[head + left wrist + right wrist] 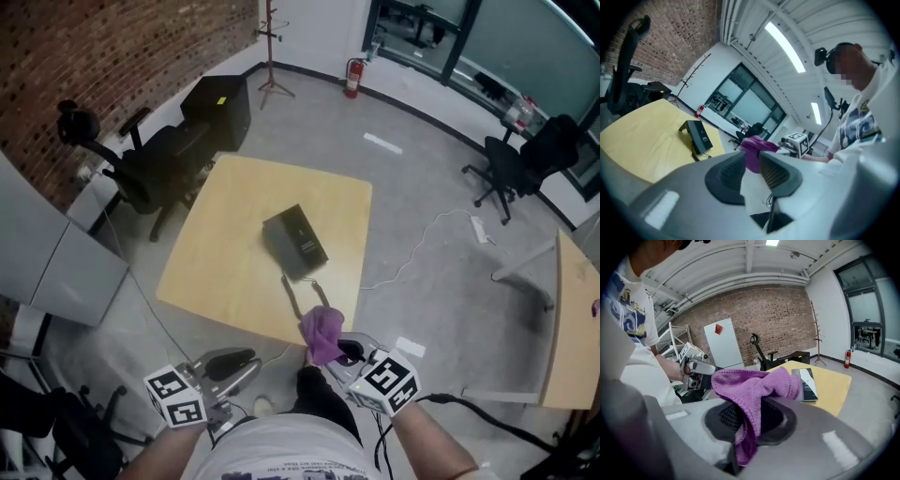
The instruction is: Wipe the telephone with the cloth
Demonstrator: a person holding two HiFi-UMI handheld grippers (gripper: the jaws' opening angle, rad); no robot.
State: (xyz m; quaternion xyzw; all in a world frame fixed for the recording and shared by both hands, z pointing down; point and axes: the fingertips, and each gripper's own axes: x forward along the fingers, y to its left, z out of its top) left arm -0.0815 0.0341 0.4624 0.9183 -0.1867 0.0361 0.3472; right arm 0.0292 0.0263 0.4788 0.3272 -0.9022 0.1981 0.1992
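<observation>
**Now holding the cloth, telephone not yet reached**

The right hand-held gripper (750, 416) has its jaws closed on the purple cloth (754, 385). A fold is pinched between the pads, and the rest bunches up over the top and hangs down in front. In the head view this hand-held gripper (345, 351) hovers close to the person's body, just off the near edge of the tabletop (225, 272), with the cloth (322, 334) pointing toward it.

The left hand-held gripper (751, 171) stands partly open with nothing between its jaws. The purple seen through its gap is the cloth in the other hand, farther off. It too is held near the body, short of the tabletop.

The telephone (295, 241) is a dark unit lying near the middle of the tabletop, well apart from both hands. Its cord (292, 295) trails toward the near edge.

By my reading the cloth is secured but wiping has not begun, so the step in hand is the approach. The next move calls for carrying the cloth forward and down onto the telephone's top face. The free left hand-held gripper could steady the body, which looks light enough to slide under a wipe.
</observation>
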